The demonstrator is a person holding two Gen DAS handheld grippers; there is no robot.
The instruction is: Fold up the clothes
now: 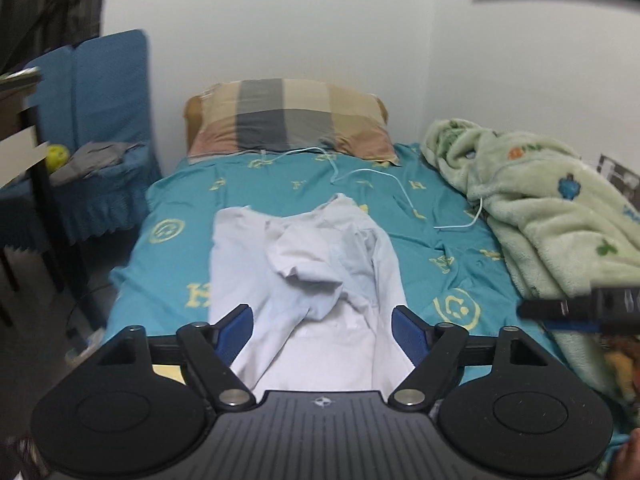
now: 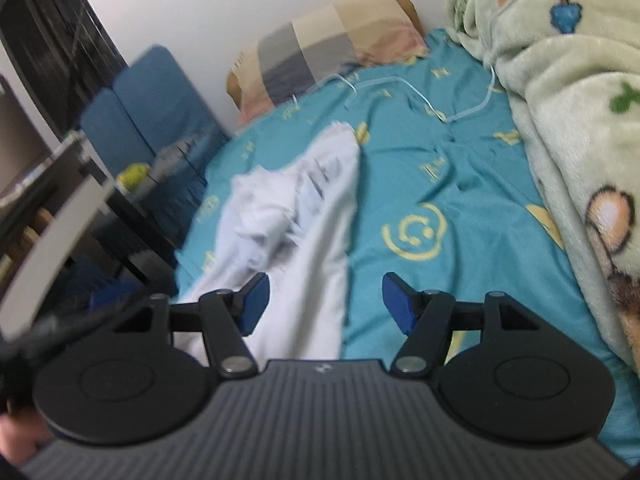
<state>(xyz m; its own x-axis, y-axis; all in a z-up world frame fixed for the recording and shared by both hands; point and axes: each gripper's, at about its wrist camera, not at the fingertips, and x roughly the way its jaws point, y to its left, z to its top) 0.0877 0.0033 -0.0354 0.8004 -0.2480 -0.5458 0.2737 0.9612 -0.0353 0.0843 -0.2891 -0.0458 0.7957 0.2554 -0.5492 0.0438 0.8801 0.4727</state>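
Note:
A white shirt (image 1: 308, 276) lies crumpled lengthwise on the teal bed sheet (image 1: 168, 272), one part bunched up in its middle. My left gripper (image 1: 322, 320) is open above the shirt's near end, its blue pads on either side of the cloth and apart from it. In the right wrist view the same shirt (image 2: 296, 216) lies left of centre. My right gripper (image 2: 325, 300) is open over the shirt's right edge and the sheet (image 2: 432, 184), holding nothing. The right gripper's tip also shows at the right edge of the left wrist view (image 1: 576, 308).
A checked pillow (image 1: 288, 120) lies at the head of the bed. A green fleece blanket (image 1: 552, 208) is piled along the right side. A white cable (image 1: 400, 188) runs across the sheet. A blue chair (image 1: 100, 128) and a dark table (image 1: 24, 152) stand left of the bed.

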